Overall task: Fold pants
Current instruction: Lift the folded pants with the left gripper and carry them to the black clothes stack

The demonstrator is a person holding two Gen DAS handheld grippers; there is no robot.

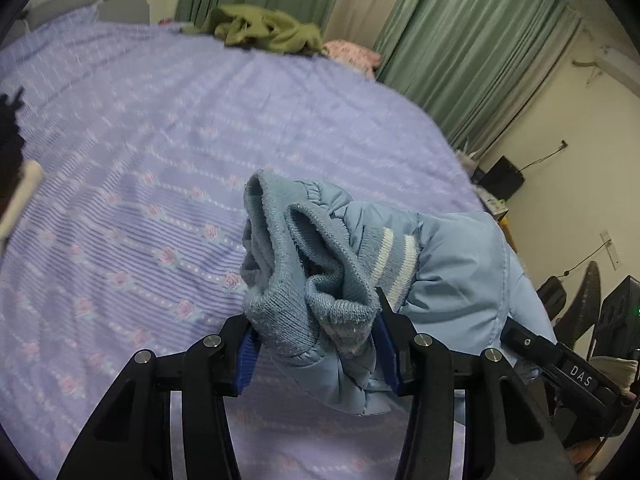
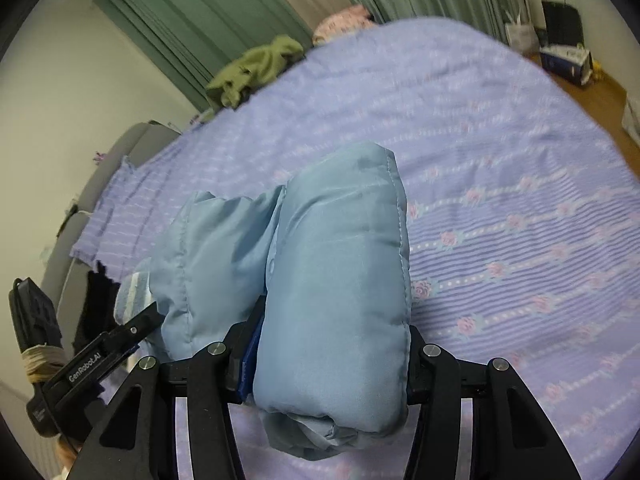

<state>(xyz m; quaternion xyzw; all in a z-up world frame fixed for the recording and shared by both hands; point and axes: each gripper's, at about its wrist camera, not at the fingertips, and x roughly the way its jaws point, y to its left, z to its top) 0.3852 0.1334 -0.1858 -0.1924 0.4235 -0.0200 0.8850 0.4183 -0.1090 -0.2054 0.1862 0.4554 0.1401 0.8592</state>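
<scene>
Both grippers clamped on the pants (image 2: 332,280) above the bed (image 1: 160,160), left gripper (image 1: 316,344) pinching the knit cuffs, right gripper (image 2: 328,364) squeezing a puffy padded bundle, probably the waist end — soft, light, slippery shell, so grip seams

A bed (image 1: 200,128) under a lilac rose-striped sheet fills the room. Green curtains (image 1: 472,52) hang along cream walls (image 1: 568,184). An olive garment (image 1: 260,30) lies crumpled at the far edge; wooden floor (image 2: 600,92) shows beyond.
</scene>
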